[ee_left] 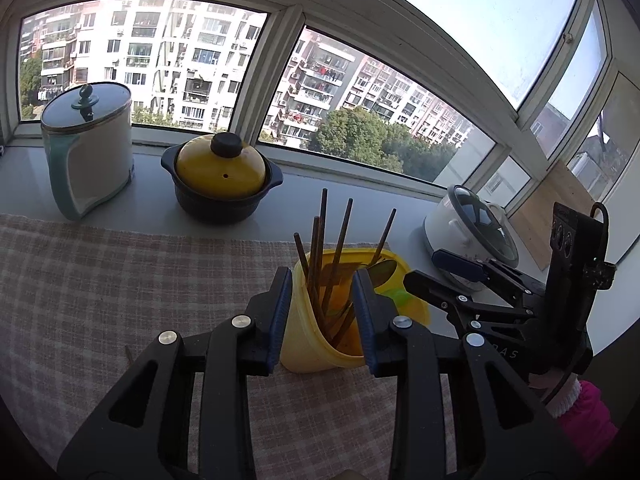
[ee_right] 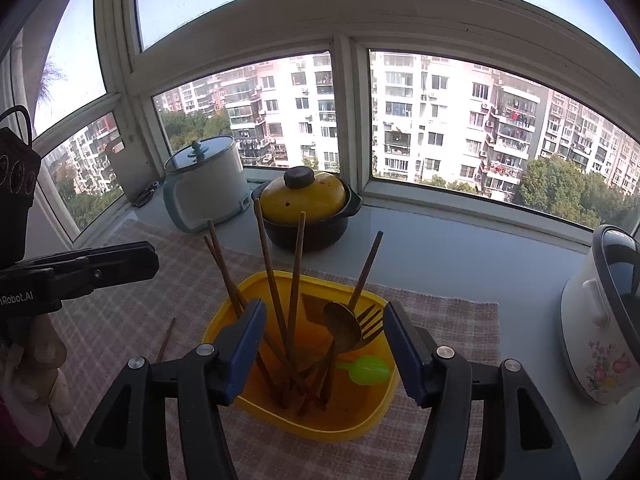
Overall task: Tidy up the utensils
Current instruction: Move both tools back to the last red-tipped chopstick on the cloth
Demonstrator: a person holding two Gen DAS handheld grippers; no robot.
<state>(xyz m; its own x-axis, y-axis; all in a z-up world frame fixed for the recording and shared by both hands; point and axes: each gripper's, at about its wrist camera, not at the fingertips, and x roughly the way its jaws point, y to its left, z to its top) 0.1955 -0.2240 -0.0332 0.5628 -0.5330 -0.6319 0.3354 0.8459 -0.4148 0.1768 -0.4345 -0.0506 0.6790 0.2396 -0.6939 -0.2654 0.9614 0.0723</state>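
Note:
A yellow plastic container (ee_right: 352, 426) stands on a checked cloth (ee_right: 120, 312); it also shows in the left wrist view (ee_left: 308, 344). It holds several brown chopsticks (ee_right: 296, 280), a dark spoon (ee_right: 342, 326), a fork (ee_right: 370, 322) and a small green scoop (ee_right: 368, 369). One loose chopstick (ee_right: 165, 339) lies on the cloth left of the container. My right gripper (ee_right: 324, 350) is open, its jaws over the container's near rim, holding nothing. My left gripper (ee_left: 322, 316) is open, its jaws on either side of the container's near wall. The right gripper (ee_left: 460, 272) shows at the right in the left wrist view.
On the grey sill behind stand a white-and-teal pot with glass lid (ee_left: 88, 152), a black clay pot with yellow lid (ee_left: 222, 184) and a white flowered cooker (ee_right: 604, 320). Window frames close the back. The cloth's right edge (ee_right: 496, 320) ends before the cooker.

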